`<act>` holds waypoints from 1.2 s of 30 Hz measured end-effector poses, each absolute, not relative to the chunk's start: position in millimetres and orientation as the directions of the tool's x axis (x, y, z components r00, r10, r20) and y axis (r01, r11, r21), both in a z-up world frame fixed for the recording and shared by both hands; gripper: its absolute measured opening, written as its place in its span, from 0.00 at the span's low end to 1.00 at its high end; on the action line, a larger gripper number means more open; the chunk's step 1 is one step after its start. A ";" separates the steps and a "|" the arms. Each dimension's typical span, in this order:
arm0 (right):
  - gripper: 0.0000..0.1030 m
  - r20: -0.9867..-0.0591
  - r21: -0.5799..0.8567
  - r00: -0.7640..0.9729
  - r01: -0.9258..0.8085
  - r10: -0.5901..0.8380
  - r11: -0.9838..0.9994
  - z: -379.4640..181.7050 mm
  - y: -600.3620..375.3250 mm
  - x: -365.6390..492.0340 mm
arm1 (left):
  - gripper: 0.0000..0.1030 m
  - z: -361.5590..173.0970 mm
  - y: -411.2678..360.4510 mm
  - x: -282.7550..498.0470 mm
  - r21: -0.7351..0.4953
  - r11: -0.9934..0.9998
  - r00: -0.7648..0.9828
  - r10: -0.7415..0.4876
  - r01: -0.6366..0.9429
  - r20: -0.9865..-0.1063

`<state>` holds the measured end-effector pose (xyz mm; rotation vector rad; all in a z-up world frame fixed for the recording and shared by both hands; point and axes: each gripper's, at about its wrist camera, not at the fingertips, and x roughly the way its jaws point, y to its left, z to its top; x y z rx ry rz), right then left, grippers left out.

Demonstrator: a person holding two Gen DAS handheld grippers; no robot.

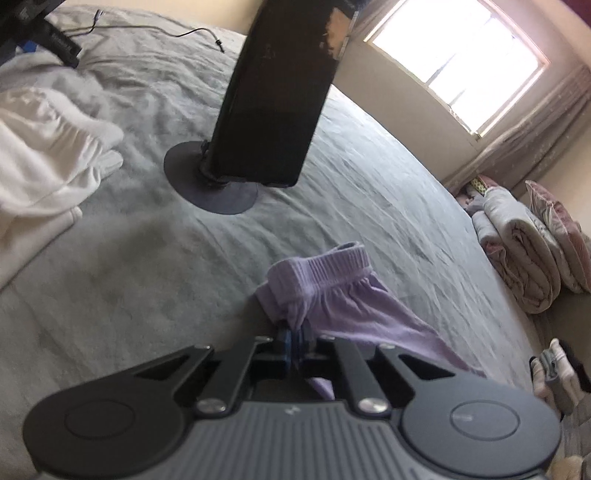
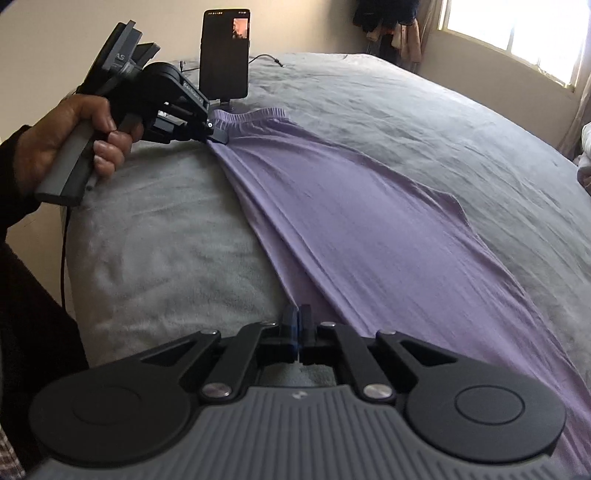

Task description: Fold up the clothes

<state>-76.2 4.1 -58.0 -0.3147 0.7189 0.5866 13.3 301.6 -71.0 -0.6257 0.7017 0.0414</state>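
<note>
Lilac trousers [image 2: 351, 221] lie stretched lengthwise on the grey bed [image 2: 406, 110]. My left gripper [image 1: 295, 332] is shut on the bunched fabric just below the ribbed waistband [image 1: 332, 262], which stands up in front of it. The right wrist view has that same left gripper [image 2: 218, 138] at the far end of the trousers, with a hand [image 2: 85, 129] around its handle. My right gripper [image 2: 297, 321] is shut on the near left edge of the trousers. The cloth runs taut in long creases between the two grippers.
A black phone [image 2: 224, 55] stands upright on a round-based stand [image 1: 184, 173] mid-bed, just beyond the waistband. White clothing [image 1: 44, 147] is heaped at the left. Rolled bedding [image 1: 524, 251] lies past the bed's right edge under the window [image 1: 461, 62]. A thin cable [image 1: 195, 33] trails at the back.
</note>
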 end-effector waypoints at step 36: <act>0.23 -0.613 -0.163 0.692 -0.584 0.382 0.796 -61.8 -38.6 -82.8 | 0.48 -54.9 128.1 -42.1 0.062 0.726 0.577 -0.488 0.685 -0.655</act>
